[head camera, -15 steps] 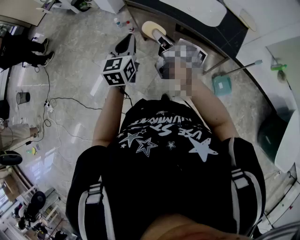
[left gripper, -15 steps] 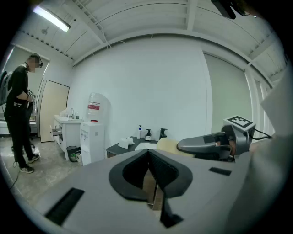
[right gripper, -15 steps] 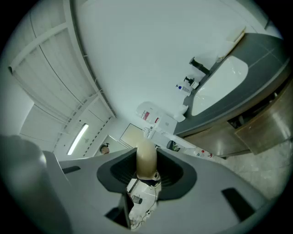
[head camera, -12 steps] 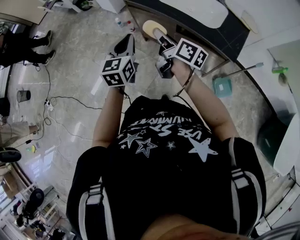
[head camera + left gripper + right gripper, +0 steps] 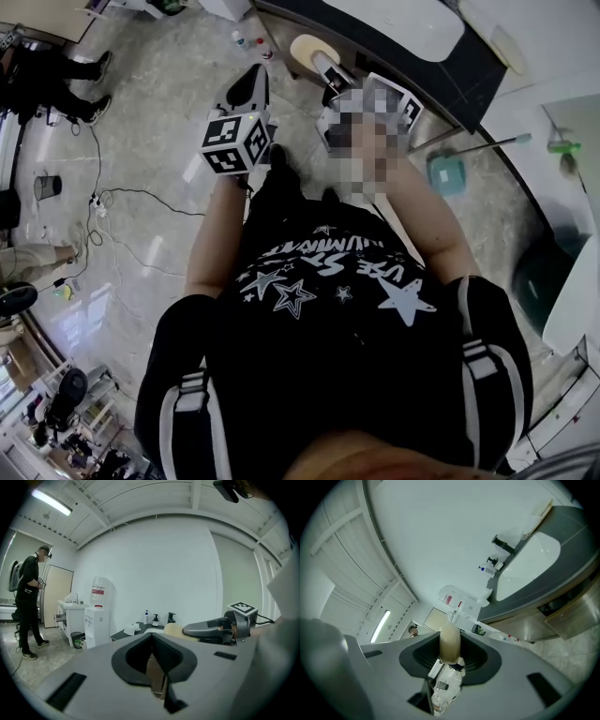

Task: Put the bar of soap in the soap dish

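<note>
A cream oval bar of soap is pinched between the jaws of my right gripper, held out at chest height over the floor. In the right gripper view the soap stands on edge between the two dark pads. My left gripper is just to the left of it, shut with nothing between its jaws. In the left gripper view the right gripper and the soap show at the right. No soap dish can be picked out for certain in any view.
A dark counter with a white basin runs across the top right, with a black tap and bottles on it. Cables lie on the marble floor. A person stands far left by a water dispenser.
Both grippers hold much the same place, drifting slightly up and right in the head view. The soap stays gripped in the right one.
</note>
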